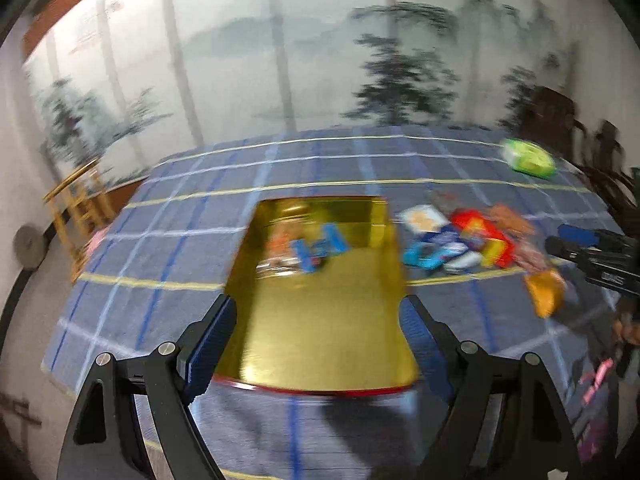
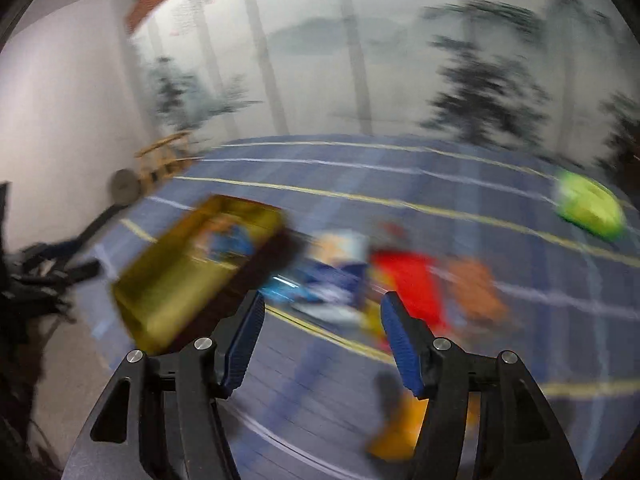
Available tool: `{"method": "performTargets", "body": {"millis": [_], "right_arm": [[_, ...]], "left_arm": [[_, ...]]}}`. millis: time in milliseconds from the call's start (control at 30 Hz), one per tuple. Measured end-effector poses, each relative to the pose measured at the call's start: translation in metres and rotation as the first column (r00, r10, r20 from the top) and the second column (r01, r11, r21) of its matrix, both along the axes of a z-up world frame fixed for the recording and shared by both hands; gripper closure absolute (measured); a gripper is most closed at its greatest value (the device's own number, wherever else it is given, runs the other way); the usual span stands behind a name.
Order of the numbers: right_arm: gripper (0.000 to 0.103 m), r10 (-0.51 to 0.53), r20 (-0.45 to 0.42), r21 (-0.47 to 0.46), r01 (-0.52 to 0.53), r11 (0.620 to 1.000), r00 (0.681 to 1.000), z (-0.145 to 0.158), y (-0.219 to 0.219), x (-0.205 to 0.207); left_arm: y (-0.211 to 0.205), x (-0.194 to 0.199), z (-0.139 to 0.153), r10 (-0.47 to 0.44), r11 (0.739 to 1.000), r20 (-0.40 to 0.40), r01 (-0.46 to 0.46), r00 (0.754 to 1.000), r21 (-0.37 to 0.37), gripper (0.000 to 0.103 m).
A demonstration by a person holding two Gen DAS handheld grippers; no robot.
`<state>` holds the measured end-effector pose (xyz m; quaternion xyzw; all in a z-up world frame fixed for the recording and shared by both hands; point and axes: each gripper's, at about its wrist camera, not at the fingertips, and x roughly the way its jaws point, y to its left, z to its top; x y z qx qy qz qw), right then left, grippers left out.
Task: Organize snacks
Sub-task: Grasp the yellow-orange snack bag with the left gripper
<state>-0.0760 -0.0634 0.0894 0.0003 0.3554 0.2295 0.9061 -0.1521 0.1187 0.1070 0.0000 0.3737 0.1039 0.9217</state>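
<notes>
the gold tin (image 1: 320, 320), red-rimmed, fills the lower centre of the left wrist view, a few blue and orange packets (image 1: 308, 246) inside. it sits between the spread left gripper (image 1: 320, 344); contact is unclear. loose snacks (image 1: 472, 240) lie to its right on the blue plaid cloth (image 1: 160, 264). the right gripper (image 2: 320, 340) is spread, empty.

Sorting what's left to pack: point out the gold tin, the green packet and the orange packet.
gold tin (image 1: 320, 320), left wrist view, bare inner floor.
green packet (image 1: 529, 158), left wrist view, top face.
orange packet (image 1: 545, 290), left wrist view, middle.
</notes>
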Motion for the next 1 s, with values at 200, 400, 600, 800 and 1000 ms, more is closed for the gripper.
{"method": "performTargets", "body": {"millis": [200, 400, 600, 800, 1000], "right_arm": [[0.042, -0.137, -0.055, -0.035, 0.135, 0.99, 0.989, -0.037, -0.076, -0.009], [0.042, -0.161, -0.062, -0.008, 0.161, 0.987, 0.985, -0.055, -0.112, -0.01], [0.041, -0.191, -0.065, 0.05, 0.194, 0.98, 0.979, -0.057, -0.139, -0.013], [0.04, -0.24, -0.108, 0.094, 0.25, 0.964, 0.965, -0.073, -0.171, -0.015], [0.037, -0.227, -0.108, 0.154, 0.242, 0.958, 0.968, -0.076, -0.18, -0.019]], "left_arm": [[-0.047, 0.037, -0.009, -0.204, 0.979, -0.068, 0.204, 0.977, -0.007, 0.023], [-0.076, 0.077, -0.022, -0.258, 0.959, -0.156, 0.232, 0.954, -0.162, 0.023], [-0.128, 0.094, -0.045, -0.329, 0.929, -0.21, 0.276, 0.921, -0.247, 0.023], [-0.181, 0.117, -0.065, -0.428, 0.89, -0.246, 0.357, 0.87, -0.283, 0.023], [-0.21, 0.147, -0.088, -0.41, 0.897, -0.299, 0.322, 0.862, -0.302, 0.023]]}}
